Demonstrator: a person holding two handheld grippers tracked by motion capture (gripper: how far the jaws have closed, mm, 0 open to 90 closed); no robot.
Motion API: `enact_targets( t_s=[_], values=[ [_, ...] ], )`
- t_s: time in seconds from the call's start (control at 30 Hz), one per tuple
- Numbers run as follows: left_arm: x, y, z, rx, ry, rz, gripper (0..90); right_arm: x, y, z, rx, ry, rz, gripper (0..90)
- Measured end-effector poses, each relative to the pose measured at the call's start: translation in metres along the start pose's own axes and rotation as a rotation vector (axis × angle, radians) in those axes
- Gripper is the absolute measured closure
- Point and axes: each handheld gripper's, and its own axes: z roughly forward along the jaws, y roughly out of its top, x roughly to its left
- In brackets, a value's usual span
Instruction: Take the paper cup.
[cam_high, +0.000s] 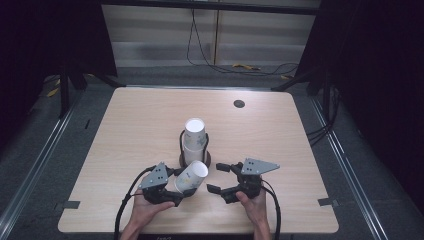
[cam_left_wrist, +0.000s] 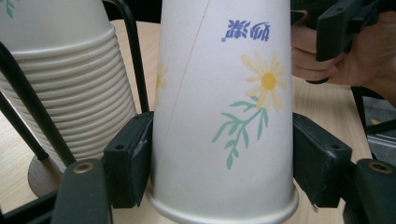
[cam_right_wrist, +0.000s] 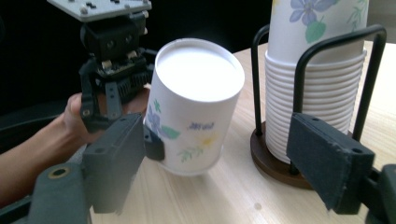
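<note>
High view shows the left tool clamping a flowered paper cup, tilted, its base raised, over the counter just before the cup stack in its holder. The right tool stands wide, empty.

Overhead light fell evenly on the table, with glare near its far edge, dark surroundings, and soft blur on the nearest jaws in both gripper views.

In the left gripper view, the held paper cup runs off the top edge, hiding its closed end. Left of the jaws, the cup stack is cropped too.
</note>
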Motion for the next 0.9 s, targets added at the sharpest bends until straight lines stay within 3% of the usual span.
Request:
enact_targets(
  t_s=[0.23,0.3,0.43,0.63,0.9],
  values=[
    [0.001,0.003,0.0,0.026,-0.014,0.018,29.5,0.0,-0.001,-0.001,0.043,-0.012,-0.009,18.8],
    [0.003,0.004,0.001,0.064,-0.016,0.034,29.5,-0.001,-0.001,-0.001,0.059,-0.014,-0.018,17.9],
    [0.005,0.004,0.0,0.08,-0.017,0.034,29.5,-0.001,-0.001,-0.001,0.083,-0.018,-0.024,17.1],
    [0.005,0.006,0.001,0.115,-0.033,0.054,29.5,0.001,0.001,0.002,0.15,-0.009,-0.045,17.4],
    [0.005,0.013,0.001,0.173,-0.041,0.095,29.5,0.002,0.005,0.004,0.204,-0.002,-0.068,22.7]
  ],
)
